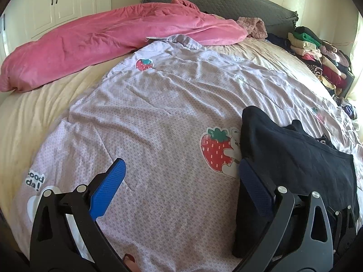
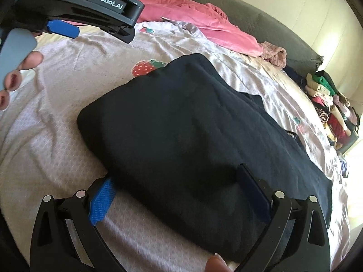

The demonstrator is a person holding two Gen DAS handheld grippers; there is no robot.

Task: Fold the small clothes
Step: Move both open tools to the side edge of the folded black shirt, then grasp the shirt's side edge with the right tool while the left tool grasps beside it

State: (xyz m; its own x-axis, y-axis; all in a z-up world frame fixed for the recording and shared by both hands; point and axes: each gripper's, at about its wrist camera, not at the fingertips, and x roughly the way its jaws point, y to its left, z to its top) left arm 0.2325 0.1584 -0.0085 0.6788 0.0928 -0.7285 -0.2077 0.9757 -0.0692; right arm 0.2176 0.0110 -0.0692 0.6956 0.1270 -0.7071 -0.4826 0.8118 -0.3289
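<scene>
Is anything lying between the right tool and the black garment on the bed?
Nothing visible. The right tool is open, its fingers straddling the near edge of the black garment, which lies on the strawberry-print sheet.

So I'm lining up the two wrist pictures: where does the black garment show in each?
Left wrist: black garment at lower right, beside the right-hand finger.
Right wrist: black garment fills the centre, between the open fingers.
Shared landmark: the big strawberry print at the garment's left edge.
</scene>
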